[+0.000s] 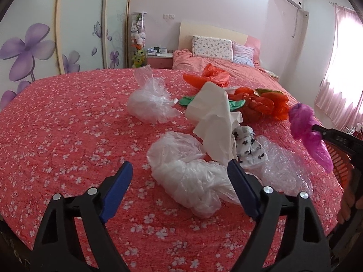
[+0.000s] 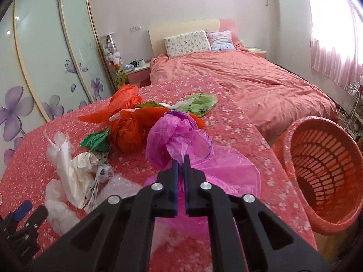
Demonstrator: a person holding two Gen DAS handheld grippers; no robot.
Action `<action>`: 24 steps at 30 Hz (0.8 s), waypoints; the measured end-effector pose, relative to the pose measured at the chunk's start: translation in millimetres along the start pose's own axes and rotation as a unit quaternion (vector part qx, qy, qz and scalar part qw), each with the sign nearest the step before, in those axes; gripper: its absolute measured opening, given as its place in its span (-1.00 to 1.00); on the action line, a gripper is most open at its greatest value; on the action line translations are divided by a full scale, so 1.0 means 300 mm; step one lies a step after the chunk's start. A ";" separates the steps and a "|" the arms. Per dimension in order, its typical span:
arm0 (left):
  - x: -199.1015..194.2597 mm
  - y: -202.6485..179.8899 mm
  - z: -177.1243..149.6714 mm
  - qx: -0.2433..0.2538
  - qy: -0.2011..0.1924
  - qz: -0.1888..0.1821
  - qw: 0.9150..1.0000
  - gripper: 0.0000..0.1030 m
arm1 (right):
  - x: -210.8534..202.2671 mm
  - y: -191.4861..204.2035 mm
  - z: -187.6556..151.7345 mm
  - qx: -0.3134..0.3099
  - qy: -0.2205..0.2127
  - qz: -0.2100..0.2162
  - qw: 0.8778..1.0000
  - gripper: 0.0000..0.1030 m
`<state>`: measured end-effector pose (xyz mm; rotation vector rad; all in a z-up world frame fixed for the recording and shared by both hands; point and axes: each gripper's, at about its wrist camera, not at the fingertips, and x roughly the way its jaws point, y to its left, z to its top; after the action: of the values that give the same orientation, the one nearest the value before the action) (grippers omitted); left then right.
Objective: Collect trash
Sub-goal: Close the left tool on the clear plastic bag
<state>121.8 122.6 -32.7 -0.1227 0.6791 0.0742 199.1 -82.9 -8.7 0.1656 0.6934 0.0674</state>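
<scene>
1. blue pads of the left tool [image 1: 180,189] are seen nearest the lens, spread wide and released, with nothing pressed; a crumpled white plastic bag [image 1: 188,179] lies on the surface between and just beyond them.
2. the right tool [image 2: 180,162] is clenched on a magenta plastic bag [image 2: 179,140], which is pinched at a gathered fold and bunches up ahead of the tips.
3. an orange slatted basket [image 2: 322,170] is seen to the right of the held bag, off the edge of the floral red cover [image 1: 68,124], tilted with its mouth toward the tool; the right hand is judged the nearer one, so a swing rightward is called for.
4. counted, as far as can be told: two tools, one basket, one magenta bag, two or three orange bags [image 2: 127,136], one clear bag [image 1: 149,104], one sheet of bubble wrap [image 1: 279,167], one cream paper [image 1: 215,117].
</scene>
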 end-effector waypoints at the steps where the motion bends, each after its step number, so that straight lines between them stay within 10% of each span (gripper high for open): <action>1: 0.007 -0.002 -0.001 -0.001 0.005 -0.001 1.000 0.62 | -0.009 -0.002 -0.002 0.000 -0.001 -0.001 1.000 -0.89; 10: 0.123 0.027 -0.015 -0.048 0.076 -0.029 0.996 0.21 | -0.062 -0.031 -0.032 0.000 -0.004 0.002 1.000 -0.89; 15: 0.102 0.028 -0.016 -0.053 0.069 -0.058 0.994 -0.24 | -0.085 -0.025 -0.045 0.000 -0.006 0.001 1.000 -0.89; 24: -0.042 0.025 0.054 -0.029 0.017 -0.050 0.998 -0.26 | -0.180 -0.027 -0.031 -0.001 -0.031 0.009 0.999 -0.89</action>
<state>121.2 131.9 -12.9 -0.2146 0.7047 -0.0034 151.6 -96.1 16.9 0.1712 0.6290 0.0802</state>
